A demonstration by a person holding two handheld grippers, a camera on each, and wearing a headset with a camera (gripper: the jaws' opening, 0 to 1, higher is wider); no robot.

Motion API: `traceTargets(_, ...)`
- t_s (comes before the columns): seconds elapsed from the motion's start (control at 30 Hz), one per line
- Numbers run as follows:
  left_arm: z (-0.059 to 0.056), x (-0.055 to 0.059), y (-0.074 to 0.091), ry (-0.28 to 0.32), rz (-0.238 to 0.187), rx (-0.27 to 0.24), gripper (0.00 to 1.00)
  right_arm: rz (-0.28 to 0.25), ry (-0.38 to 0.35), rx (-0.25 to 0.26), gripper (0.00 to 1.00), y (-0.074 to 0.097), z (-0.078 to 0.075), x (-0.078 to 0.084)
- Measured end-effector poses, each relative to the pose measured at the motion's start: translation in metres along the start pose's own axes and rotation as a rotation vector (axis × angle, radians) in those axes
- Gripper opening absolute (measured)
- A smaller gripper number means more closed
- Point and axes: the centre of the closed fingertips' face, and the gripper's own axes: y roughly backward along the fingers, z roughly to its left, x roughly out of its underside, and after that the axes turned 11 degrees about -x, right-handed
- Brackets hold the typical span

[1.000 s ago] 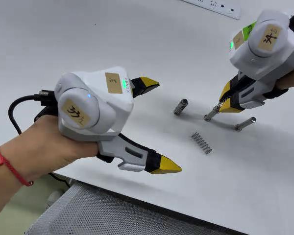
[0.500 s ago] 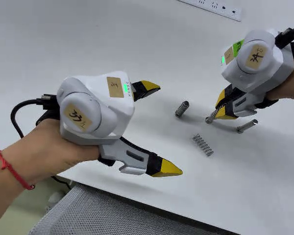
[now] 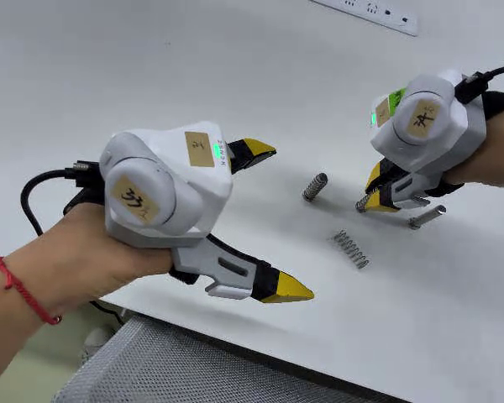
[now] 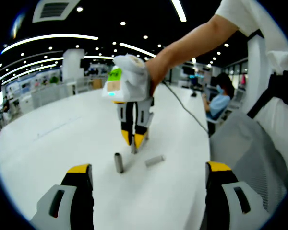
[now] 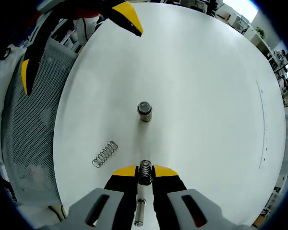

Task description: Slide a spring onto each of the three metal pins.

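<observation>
Three short metal pins and some springs are on the white counter (image 3: pixel 134 67). The upright pin (image 3: pixel 315 186) stands about in the middle. It has a round head, and grey coils are wound around its shaft. The held pin (image 5: pixel 144 172) also has coils around it. It sits between the yellow tips of the right tool (image 3: pixel 371 200), which is closed tightly on it. One end of this pin sticks out to the left of the tips, low over the counter, and I cannot tell if it touches the surface. The bare pin (image 3: pixel 426 217) is smooth and shiny, and it lies flat just to the right of that tool. The loose spring (image 3: pixel 350 248) is thin and stretched out. It lies flat on the near side, apart from all three pins.

The right hand (image 3: pixel 487 159) comes in from the right edge and holds its tool low, pointing down and to the left. The left hand (image 3: pixel 67 252) has a red string on the wrist. It holds the left tool (image 3: pixel 281 220) above the near edge of the counter, pointing right toward the pins and well apart from them. Its jaws are spread wide, with nothing between them.
</observation>
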Motion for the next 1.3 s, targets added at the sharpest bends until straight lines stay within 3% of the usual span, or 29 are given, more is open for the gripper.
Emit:
traceTargets(0.5,-0.001,0.001,0.002,0.003,0.008,-0.005,0.98,-0.019,-0.005,0.005,0.15,-0.005,0.000,0.001)
traceTargets(0.7,-0.002,0.000,0.003,-0.003,0.014,-0.002,0.98,-0.062,-0.022,0.023,0.20,0.003,0.000,-0.003)
traceTargets(1.03,-0.001,0.004,0.005,-0.028,0.040,0.002,0.98,-0.202,-0.055,0.089,0.27,0.036,0.011,-0.010)
traceTargets(1.3,0.003,0.005,0.011,-0.045,0.064,-0.007,0.98,-0.343,-0.095,0.126,0.41,0.065,0.027,-0.008)
